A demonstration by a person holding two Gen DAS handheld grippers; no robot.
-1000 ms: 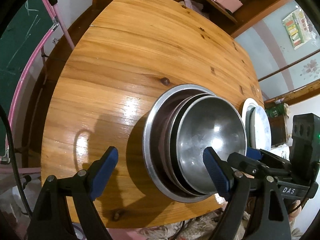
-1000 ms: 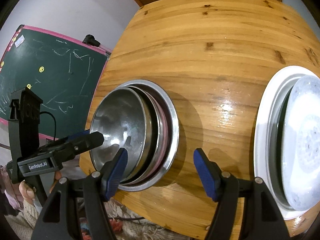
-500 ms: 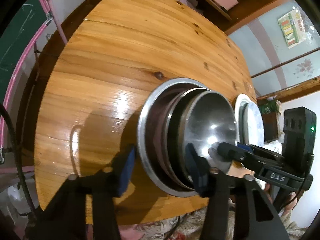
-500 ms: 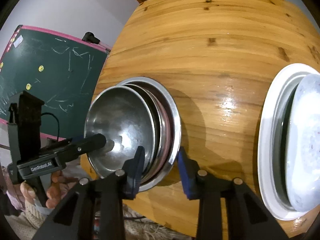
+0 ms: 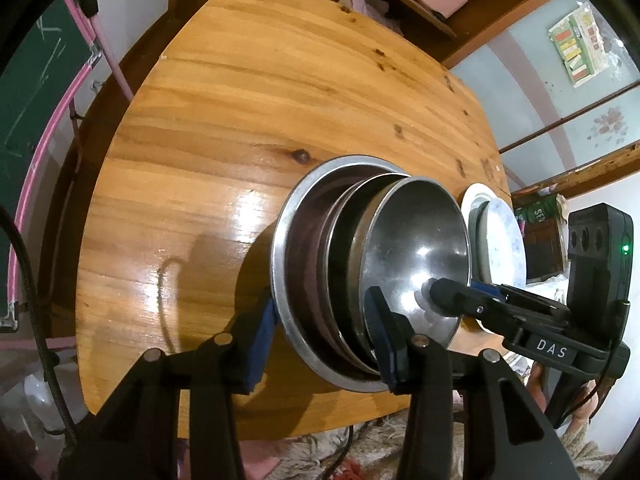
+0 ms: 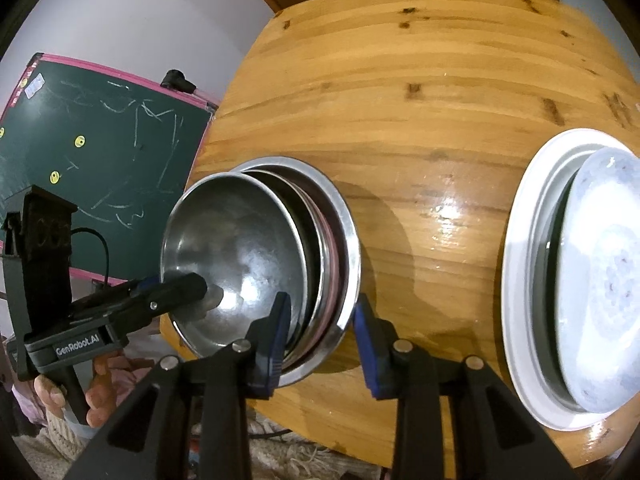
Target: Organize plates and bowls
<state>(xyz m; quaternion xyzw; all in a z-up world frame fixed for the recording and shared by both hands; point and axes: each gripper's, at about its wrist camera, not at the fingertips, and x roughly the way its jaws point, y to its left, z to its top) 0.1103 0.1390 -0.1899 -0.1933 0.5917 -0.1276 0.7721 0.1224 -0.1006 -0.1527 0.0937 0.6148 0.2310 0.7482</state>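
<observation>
— What changed since a second ago?
— Both grippers' jaws have just been closing on the stack of steel bowls [image 5: 360, 280]: left gripper [image 5: 320, 336] clamps its near-left rims, right gripper [image 6: 320, 328] the near-right rims.
— Contents?
— Smaller bowls nest in the widest. Beside it on the worktop [image 6: 420, 100], a white plate [image 6: 520, 248] carries stacked plates.

The stack of metal bowls [image 5: 360, 280] hides its own lower dishes; only rims show, so their number is unclear. In the right wrist view, the white plates [image 6: 532, 280] at three o'clock run off the frame edge. The left tongs [image 5: 320, 332] straddle the stack's rim, perhaps touching it.
</observation>
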